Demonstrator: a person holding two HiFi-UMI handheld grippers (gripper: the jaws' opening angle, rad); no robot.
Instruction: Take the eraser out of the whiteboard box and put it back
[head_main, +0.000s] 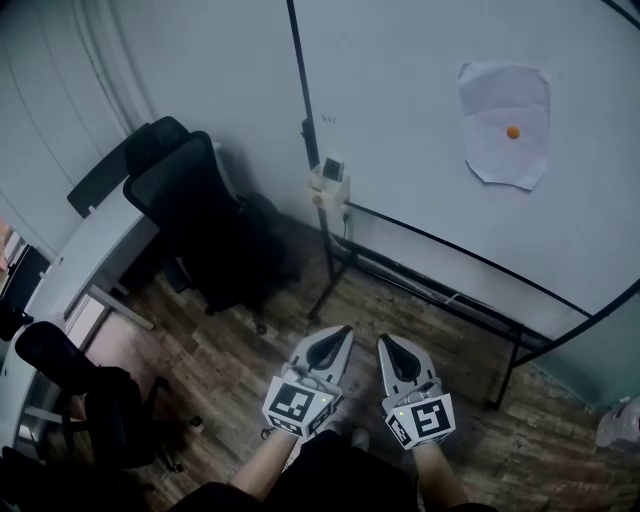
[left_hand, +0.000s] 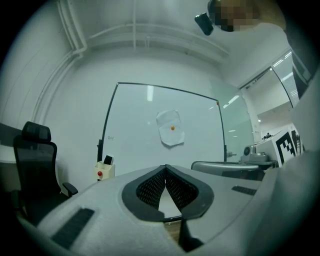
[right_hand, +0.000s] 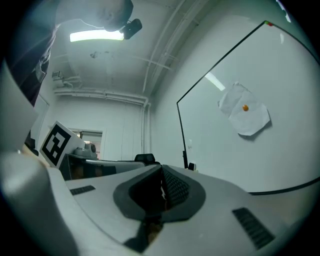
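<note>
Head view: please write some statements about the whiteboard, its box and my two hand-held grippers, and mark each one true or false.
1. A sheet of paper with an orange dot hangs on the whiteboard. True.
2. The left hand-held gripper holds the eraser. False: its jaws are together and empty; the eraser stands in the box.
3. The box sits at the whiteboard's left edge. True.
4. The right hand-held gripper is open. False: it is shut, holding nothing.
</note>
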